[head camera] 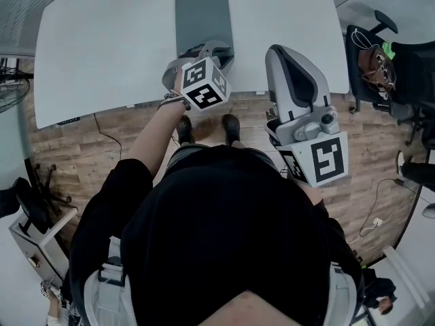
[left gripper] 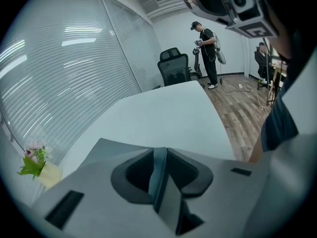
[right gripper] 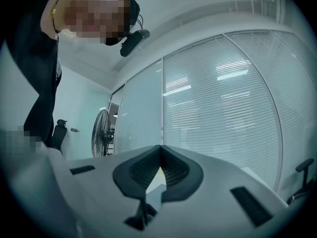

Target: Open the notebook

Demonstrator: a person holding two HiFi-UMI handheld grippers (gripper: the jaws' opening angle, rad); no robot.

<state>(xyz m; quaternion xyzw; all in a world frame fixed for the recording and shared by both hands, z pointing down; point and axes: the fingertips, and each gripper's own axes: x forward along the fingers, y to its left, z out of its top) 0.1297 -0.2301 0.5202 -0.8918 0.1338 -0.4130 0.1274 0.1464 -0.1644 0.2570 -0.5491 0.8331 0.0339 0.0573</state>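
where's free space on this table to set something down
Bare white table left of the notebook, out to the table's left edge, and another stretch right of it. Crowded at the near edge, where the left gripper is clamped on the notebook's cover.

The notebook has a matt grey cover, smooth like card or plastic. The table is smooth, matt white. The floor is grained wood plank. The right gripper is smooth grey plastic with dark ribbed pads.
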